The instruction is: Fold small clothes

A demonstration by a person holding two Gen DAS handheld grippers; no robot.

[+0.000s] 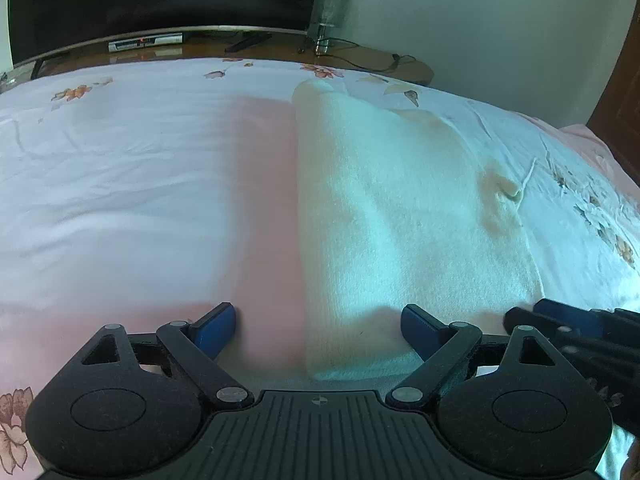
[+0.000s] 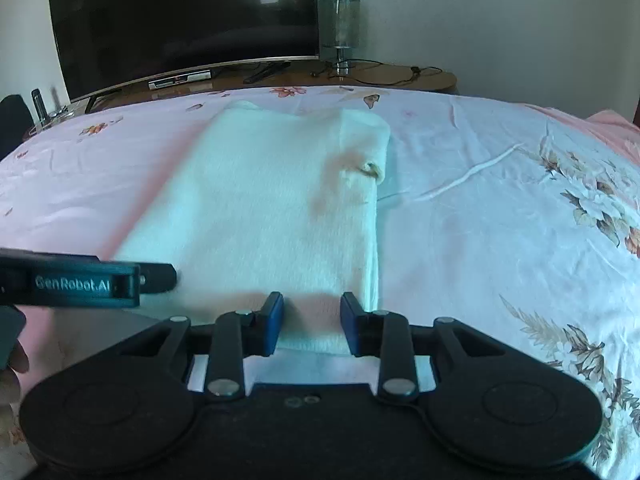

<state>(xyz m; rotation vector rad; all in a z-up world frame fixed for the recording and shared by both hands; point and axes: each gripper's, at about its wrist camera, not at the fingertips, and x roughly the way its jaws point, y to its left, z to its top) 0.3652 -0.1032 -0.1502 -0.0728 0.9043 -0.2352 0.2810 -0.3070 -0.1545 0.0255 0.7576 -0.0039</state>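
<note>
1. Garment (image 2: 256,208): a small white knit piece, already folded into a long strip, lying flat on the bed (image 2: 480,208) over a pink floral sheet.
2. Long axis runs away from both cameras, from the near hem by the jaws toward the TV (image 2: 180,24) at the far end of the bed.
3. Right gripper (image 2: 311,320) sits at the near hem, close to the garment's right corner. Jaws are parted with a moderate gap and the hem lies between the pads; no pinch visible, so I read them as released.
4. Left gripper (image 1: 318,326) is at the same near hem but over the left folded edge. Jaws are spread wide, one pad over the bare sheet and the other over the cloth. Nothing is held.
5. Both grippers are low and point forward along the strip, side by side and near each other; the right gripper shows at the right edge of the left view.
6. A small hole or tag-like pucker (image 2: 370,170) sits near the far right edge of the garment.
7. Judgement: both are equally near the hem; the next move likely needs both jaws closing on the near corners, then carrying the hem forward along the long axis.
</note>
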